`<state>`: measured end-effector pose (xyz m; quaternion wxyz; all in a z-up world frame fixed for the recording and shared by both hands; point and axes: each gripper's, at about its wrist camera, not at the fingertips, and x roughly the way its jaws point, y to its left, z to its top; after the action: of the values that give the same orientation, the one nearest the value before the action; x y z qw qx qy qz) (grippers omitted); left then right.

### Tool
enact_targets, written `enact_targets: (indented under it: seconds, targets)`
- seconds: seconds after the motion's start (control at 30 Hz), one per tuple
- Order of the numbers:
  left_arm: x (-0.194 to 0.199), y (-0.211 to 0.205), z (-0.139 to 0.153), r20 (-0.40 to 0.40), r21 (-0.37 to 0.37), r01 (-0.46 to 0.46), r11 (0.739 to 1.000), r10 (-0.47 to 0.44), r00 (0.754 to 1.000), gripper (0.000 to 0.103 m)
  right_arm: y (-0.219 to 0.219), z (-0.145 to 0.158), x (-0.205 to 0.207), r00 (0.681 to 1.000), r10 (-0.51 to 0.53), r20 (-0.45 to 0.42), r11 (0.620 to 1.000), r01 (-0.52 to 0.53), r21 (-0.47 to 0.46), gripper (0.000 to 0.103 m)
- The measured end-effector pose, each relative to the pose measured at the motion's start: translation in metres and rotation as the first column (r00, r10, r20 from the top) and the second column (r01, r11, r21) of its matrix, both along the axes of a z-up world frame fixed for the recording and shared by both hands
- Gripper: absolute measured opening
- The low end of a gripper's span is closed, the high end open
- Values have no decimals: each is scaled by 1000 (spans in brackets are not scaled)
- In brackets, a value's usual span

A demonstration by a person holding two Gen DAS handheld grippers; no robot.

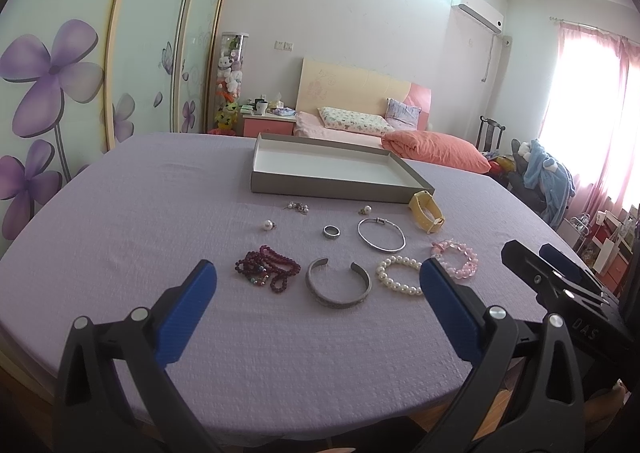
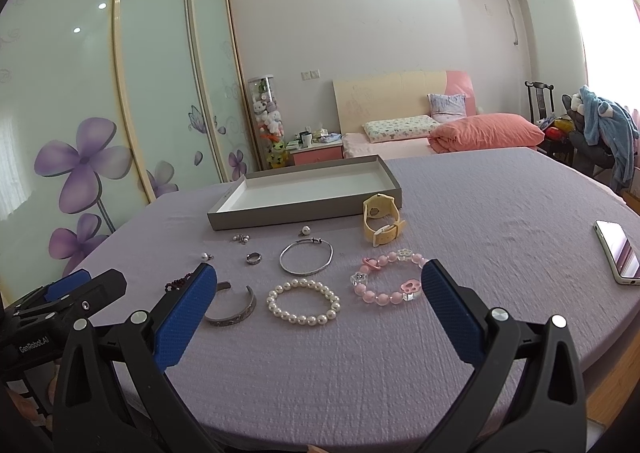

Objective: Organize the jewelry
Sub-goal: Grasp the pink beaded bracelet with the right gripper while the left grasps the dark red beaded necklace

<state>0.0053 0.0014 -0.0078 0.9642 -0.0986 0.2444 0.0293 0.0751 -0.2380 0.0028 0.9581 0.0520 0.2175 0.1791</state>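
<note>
While jewelry lies scattered, a phone point(image 2: 618, 253) sits well apart.

In the right wrist view the blue pad point(image 2: 188, 317) of the right gripper's near finger covers most of the dark red bead bracelet point(image 2: 178, 284) and one end of the open silver cuff point(image 2: 234, 309), which lie at about nine o'clock from the pearl bracelet point(image 2: 304, 303). The phone point(image 2: 618, 253) at three o'clock lies close to the dark lens border, and the small earrings point(image 2: 241, 238) in front of the tray point(image 2: 280, 211) are too small to make out (the pearl ones read only as pale dots). In the left wrist view, the finger pad point(image 1: 448, 305) at four o'clock hides part of the pearl bracelet point(image 1: 400, 276) and pink bead bracelet point(image 1: 456, 259).
</note>
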Motion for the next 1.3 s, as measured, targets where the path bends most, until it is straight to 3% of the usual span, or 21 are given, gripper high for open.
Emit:
enact_targets:
  seconds: [0.37, 0.53, 0.63, 0.83, 1.03, 1.13, 1.2, 1.3]
  targets:
    - [33, 20, -23, -118, -14, -43, 999, 41, 992, 101, -14, -22, 54, 988, -70, -140, 997, 65, -38, 102]
    - [52, 33, -34, -175, -13, -60, 998, 57, 983, 101, -27, -31, 90, 967, -135, -217, 988, 113, -108, 102]
    - [62, 39, -39, -207, -8, -67, 998, 64, 976, 101, -32, -38, 109, 950, -157, -270, 981, 119, -152, 96]
    - [76, 48, -49, -259, -12, -69, 998, 64, 964, 101, -31, -51, 132, 926, -165, -338, 968, 86, -236, 75]
    - [82, 53, -55, -290, 3, -75, 997, 73, 954, 101, -29, -61, 138, 910, -164, -380, 960, 59, -274, 47]
    - [84, 56, -56, -297, 6, -77, 997, 75, 952, 101, -30, -61, 137, 910, -161, -381, 962, 60, -265, 30]
    - [86, 57, -58, -304, 7, -75, 997, 73, 950, 101, -30, -61, 140, 912, -157, -378, 963, 58, -262, 14]
    - [88, 56, -60, -317, 14, -66, 998, 67, 946, 101, -32, -60, 141, 914, -146, -379, 969, 56, -240, 14]
